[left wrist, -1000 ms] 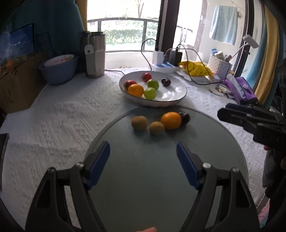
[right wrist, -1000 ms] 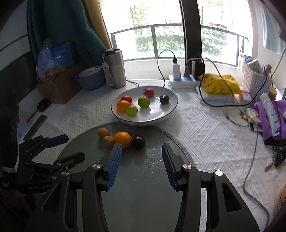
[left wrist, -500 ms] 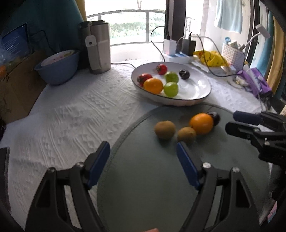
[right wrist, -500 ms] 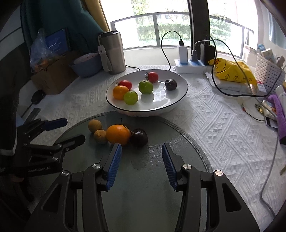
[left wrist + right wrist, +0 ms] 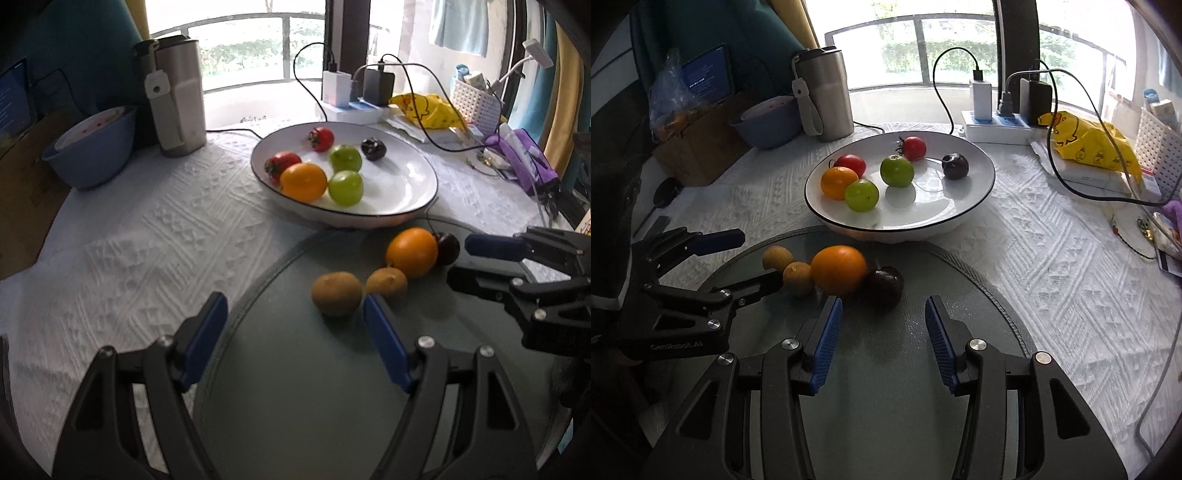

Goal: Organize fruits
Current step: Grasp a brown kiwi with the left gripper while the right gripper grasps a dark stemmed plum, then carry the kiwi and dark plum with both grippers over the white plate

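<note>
On a round grey glass board (image 5: 295, 387) lie two brown kiwis (image 5: 336, 293) (image 5: 386, 282), an orange (image 5: 412, 251) and a dark plum (image 5: 447, 248) in a row. Behind them a white plate (image 5: 406, 206) holds two tomatoes, an orange, two green fruits and a dark plum. My left gripper (image 5: 293, 297) is open and empty, its right finger just short of the kiwis. My right gripper (image 5: 883, 301) is open too. The plum (image 5: 884, 284) on the board (image 5: 886, 406) sits just ahead of its fingers, beside the orange (image 5: 838, 269). The left gripper (image 5: 758, 255) reaches in beside the kiwis (image 5: 777, 258).
A steel tumbler (image 5: 177, 99) and a blue bowl (image 5: 92, 151) stand at the back left. A power strip with chargers and cables (image 5: 997, 122), a yellow bag (image 5: 1089, 144) and a white basket (image 5: 1160, 155) crowd the back right. A white textured cloth (image 5: 147, 240) covers the table.
Both grippers have come lower and closer to the fruit on the board. In the left wrist view the fruit row has slid to the right. Neither gripper's opening has visibly changed.
</note>
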Demonstrator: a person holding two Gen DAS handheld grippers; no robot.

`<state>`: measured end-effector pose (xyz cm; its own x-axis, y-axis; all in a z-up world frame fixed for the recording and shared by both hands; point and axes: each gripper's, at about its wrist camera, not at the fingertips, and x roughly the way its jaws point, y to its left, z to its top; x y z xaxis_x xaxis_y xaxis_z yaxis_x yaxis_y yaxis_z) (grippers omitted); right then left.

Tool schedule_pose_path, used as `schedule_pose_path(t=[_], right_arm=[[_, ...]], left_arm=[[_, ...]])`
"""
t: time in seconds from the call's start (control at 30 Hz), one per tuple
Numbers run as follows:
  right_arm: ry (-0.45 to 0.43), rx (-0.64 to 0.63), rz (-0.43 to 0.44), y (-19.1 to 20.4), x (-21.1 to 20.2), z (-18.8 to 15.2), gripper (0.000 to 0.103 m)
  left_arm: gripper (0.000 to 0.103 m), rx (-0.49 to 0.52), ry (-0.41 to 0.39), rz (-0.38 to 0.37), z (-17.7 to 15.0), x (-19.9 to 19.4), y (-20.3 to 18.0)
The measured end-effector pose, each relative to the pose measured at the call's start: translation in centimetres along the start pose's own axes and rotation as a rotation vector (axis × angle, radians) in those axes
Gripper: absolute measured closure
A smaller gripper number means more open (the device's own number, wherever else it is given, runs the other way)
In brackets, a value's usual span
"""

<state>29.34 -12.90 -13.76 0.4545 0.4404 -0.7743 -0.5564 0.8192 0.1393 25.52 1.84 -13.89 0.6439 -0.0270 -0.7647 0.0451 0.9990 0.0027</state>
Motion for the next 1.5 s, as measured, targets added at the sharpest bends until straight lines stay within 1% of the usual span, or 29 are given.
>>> schedule_pose_path(t=[0.03,0.1,0.13,0.2,0.33,0.4,0.47,0.6,0.73,1.17,1.5], right_arm=[[0.003,0.000,0.002,-0.1,0.1,0.1,0.054],[0.008,0.000,0.008,-0.2,0.4,0.2,0.054],[0.010,-0.002,0.013,-0.2,0.5,0.2,0.054],[0.013,-0.005,0.020,-0.3,0.7,0.3,0.054],[0.016,-0.011,0.031,-0.4,1.2,0.7,0.060],[0.016,-0.018,0.039,-0.3,1.3,0.9,0.066],[0.021,-0.026,0.042,-0.2,1.4,0.9,0.072],[0.016,-0.030,0.045,0.0,1.4,0.8,0.074],[0.004,-0.030,0.044,0.1,1.1,0.7,0.075],[-0.051,-0.042,0.034,0.7,-1.9,0.3,0.075],[-0.114,-0.028,0.027,-0.2,-4.9,0.5,0.075]], left_arm=[[0.028,0.005,-0.001,-0.003,0.1,0.1,-0.1],[0.038,0.020,0.006,-0.016,0.2,0.3,-0.3],[0.040,0.023,0.008,-0.018,0.2,0.4,-0.4],[0.049,0.028,0.016,-0.029,0.3,0.6,-0.5],[0.057,0.027,0.016,-0.042,0.6,0.8,-0.5],[0.062,0.033,0.012,-0.044,0.7,0.8,-0.7],[0.065,0.042,0.009,-0.049,0.7,0.7,-0.9],[0.074,0.050,0.003,-0.056,0.8,0.8,-1.1],[0.074,0.035,-0.010,-0.074,0.9,0.2,-1.1],[0.074,0.039,-0.065,-0.067,0.7,-3.0,-2.1],[0.074,0.054,-0.123,-0.066,2.1,-6.1,-3.8]])
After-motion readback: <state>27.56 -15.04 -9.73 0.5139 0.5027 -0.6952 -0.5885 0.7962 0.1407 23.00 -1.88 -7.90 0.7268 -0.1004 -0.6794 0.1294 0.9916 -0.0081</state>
